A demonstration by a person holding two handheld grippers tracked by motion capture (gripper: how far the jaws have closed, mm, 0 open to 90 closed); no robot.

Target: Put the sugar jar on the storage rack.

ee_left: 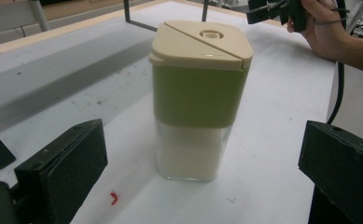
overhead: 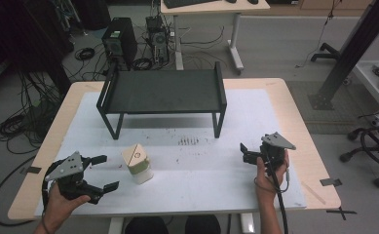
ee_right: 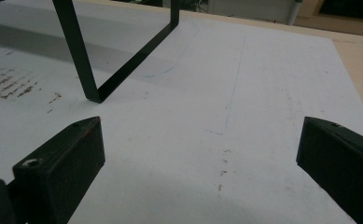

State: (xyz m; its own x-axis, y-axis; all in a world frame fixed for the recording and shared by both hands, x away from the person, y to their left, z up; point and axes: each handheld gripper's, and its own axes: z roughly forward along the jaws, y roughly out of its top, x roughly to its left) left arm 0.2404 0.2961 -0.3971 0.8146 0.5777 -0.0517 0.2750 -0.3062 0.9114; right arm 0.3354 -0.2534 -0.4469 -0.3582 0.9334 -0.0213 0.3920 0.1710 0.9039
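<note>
A clear container [overhead: 138,165] with a green band and a beige hinged lid stands upright on the white mat, left of centre. In the left gripper view the container [ee_left: 200,93] holds white contents in its lower part. My left gripper [overhead: 105,172] is just left of it, jaws open and pointing at it, with a gap between them and the container. Seen along its own jaws, the left gripper [ee_left: 202,140] is spread wider than the container and touches nothing. My right gripper [overhead: 245,153] hovers open at the right of the mat, and the right gripper [ee_right: 201,133] has only mat between its jaws.
A black metal shelf [overhead: 162,91] stands at the back middle of the table, one of its legs [ee_right: 81,60] close ahead of the right gripper. The white mat [overhead: 201,170] bears dark smudges near the centre. The other hand [ee_left: 328,32] shows beyond the container.
</note>
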